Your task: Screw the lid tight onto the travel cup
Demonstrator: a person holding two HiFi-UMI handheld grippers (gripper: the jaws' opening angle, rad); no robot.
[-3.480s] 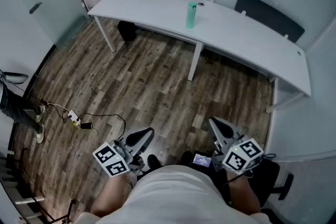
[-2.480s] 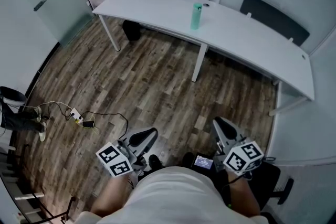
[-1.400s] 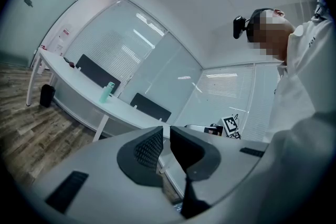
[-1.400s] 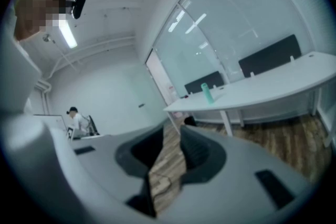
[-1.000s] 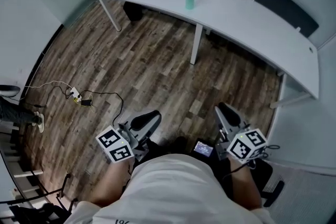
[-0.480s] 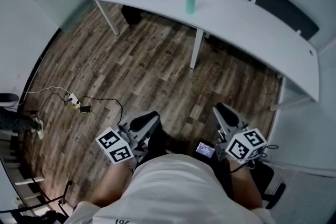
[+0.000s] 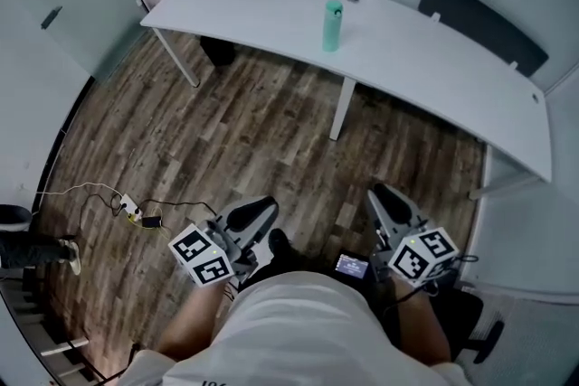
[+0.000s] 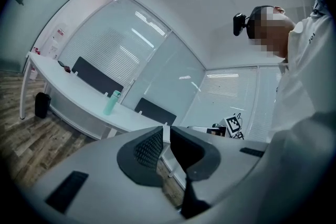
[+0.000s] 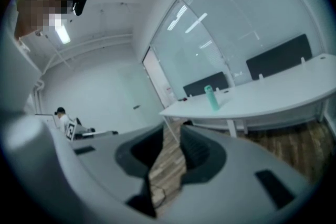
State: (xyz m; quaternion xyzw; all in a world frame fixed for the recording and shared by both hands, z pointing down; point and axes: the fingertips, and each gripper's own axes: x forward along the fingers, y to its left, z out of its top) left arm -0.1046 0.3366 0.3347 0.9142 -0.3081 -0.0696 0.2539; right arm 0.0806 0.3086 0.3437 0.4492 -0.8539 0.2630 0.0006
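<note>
While the one green cup [image 7: 333,24] stands upright on the white table [image 7: 434,59] at upper centre, two tongs sit low in the frame, well apart from it: left tongs [image 7: 258,211] clenched on nothing, right tongs [image 7: 382,196] slightly parted, empty, marginally nearer. How its lid sits is too small to tell.

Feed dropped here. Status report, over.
Left gripper shut, empty. Right gripper slightly open, empty. Travel cup upright on white table, out of reach. Wood floor between.

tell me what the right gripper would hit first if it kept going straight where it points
Nothing close: the right gripper aims slightly down, so it would likely meet the wood floor short of the white table; depth is unclear.
</note>
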